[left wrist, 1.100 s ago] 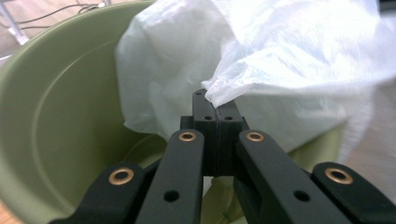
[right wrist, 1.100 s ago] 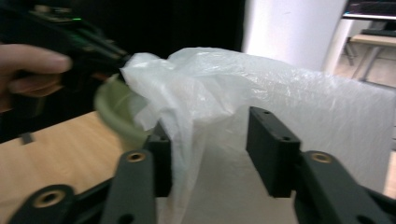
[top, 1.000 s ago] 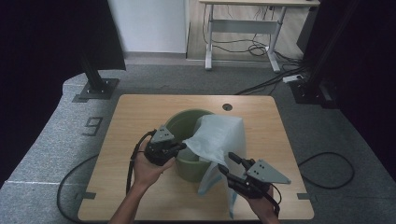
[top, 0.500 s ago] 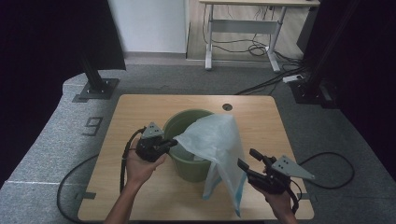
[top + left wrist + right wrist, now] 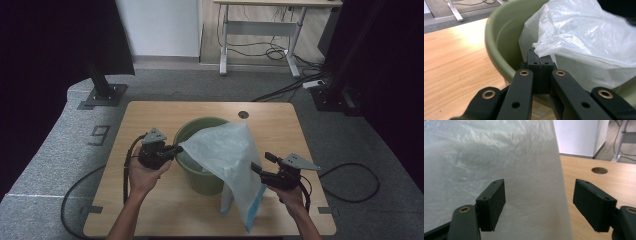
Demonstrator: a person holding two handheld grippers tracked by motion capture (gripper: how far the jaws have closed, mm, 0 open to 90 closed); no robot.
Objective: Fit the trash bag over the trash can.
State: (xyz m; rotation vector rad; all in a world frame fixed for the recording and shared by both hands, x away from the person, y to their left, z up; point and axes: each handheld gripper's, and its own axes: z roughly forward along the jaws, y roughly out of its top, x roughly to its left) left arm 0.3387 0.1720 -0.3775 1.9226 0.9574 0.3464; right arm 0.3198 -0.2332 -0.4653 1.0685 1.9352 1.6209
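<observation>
On my high view the green bucket sits at the middle of the wooden table, and the white plastic bag is draped over its rim from about 9 o'clock round to 4 o'clock, its tail hanging down outside the bucket toward 5 o'clock onto the tabletop.

My left gripper is at the bucket's 9 o'clock, tips at the rim. On the left gripper view its jaws are pressed together, with the bag's edge pinched between them, just inside the bucket wall.

My right gripper is at the bucket's 4 o'clock, tips at the hanging bag. On the right gripper view its jaws stand wide apart, and the bag's sheet hangs between them, nearer the left-hand pad; I cannot tell whether it touches.
</observation>
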